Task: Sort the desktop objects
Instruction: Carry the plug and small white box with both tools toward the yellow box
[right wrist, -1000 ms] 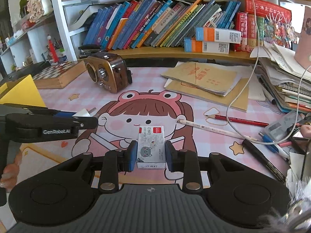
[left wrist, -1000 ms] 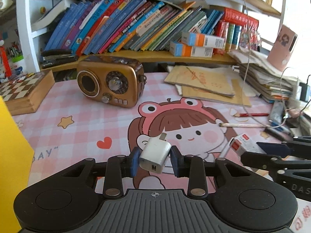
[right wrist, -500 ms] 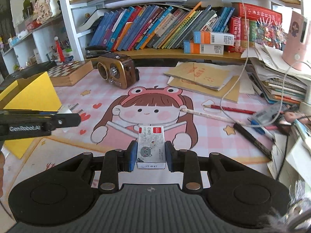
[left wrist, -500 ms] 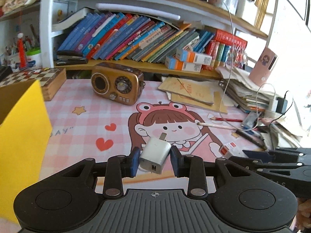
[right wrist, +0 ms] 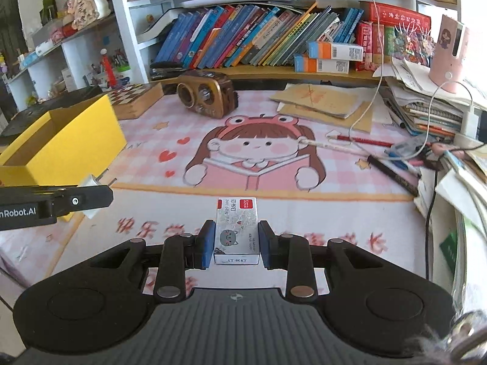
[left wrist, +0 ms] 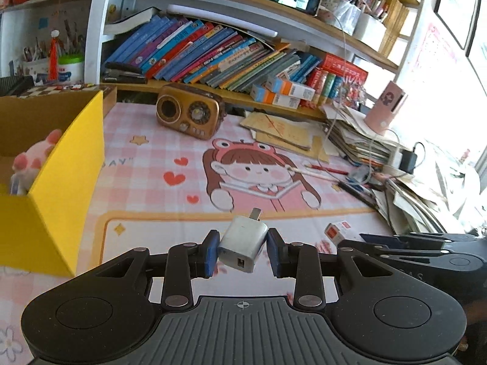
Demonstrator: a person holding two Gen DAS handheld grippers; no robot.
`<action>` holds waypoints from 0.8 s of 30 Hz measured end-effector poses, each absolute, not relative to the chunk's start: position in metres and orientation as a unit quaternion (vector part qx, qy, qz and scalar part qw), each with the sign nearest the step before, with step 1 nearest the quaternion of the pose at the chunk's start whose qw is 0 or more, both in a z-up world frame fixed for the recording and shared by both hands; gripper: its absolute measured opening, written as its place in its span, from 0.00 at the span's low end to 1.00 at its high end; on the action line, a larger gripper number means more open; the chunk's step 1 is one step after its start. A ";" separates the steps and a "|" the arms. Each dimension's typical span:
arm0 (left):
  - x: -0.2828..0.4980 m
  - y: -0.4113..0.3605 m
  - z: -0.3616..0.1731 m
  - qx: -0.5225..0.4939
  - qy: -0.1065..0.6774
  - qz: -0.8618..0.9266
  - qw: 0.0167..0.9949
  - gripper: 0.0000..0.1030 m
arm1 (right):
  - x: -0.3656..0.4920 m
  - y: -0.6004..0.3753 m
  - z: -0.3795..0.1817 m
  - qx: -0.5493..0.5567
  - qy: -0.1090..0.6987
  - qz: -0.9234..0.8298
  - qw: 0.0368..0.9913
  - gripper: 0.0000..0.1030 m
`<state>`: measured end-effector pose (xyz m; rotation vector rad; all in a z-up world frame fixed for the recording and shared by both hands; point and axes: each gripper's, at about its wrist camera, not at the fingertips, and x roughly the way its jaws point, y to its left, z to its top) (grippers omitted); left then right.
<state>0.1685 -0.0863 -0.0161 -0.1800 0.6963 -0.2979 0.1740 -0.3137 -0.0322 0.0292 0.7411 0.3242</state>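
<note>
White plastic USB charger plug (left wrist: 242, 244) sits clamped tilted in the left hand-held gripper (left wrist: 242, 254), prongs pointing away, above the desk (left wrist: 152, 200). Right hand-held gripper (right wrist: 234, 245) is clamped on a small white staples box with a cat print (right wrist: 236, 231). Open yellow cardboard box (left wrist: 70, 164) sits ahead-left of the left hand-held gripper, with a pink plush toy (left wrist: 30, 159) inside.

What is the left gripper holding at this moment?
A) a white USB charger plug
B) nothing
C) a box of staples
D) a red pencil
A: the left gripper is shut on the white charger plug, prongs forward; the staple box sits in the right gripper.
</note>
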 end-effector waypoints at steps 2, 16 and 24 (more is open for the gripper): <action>0.159 -0.081 -0.016 -0.087 0.339 -0.151 0.925 0.32 | 0.164 -0.305 -0.031 0.010 0.361 0.157 0.919 0.27; 0.092 -0.028 -0.011 -0.098 0.335 -0.165 0.922 0.32 | 0.098 -0.243 -0.025 -0.009 0.366 0.174 0.914 0.27; 0.059 0.005 -0.005 -0.102 0.323 -0.153 0.928 0.32 | 0.067 -0.209 -0.021 -0.012 0.363 0.192 0.912 0.27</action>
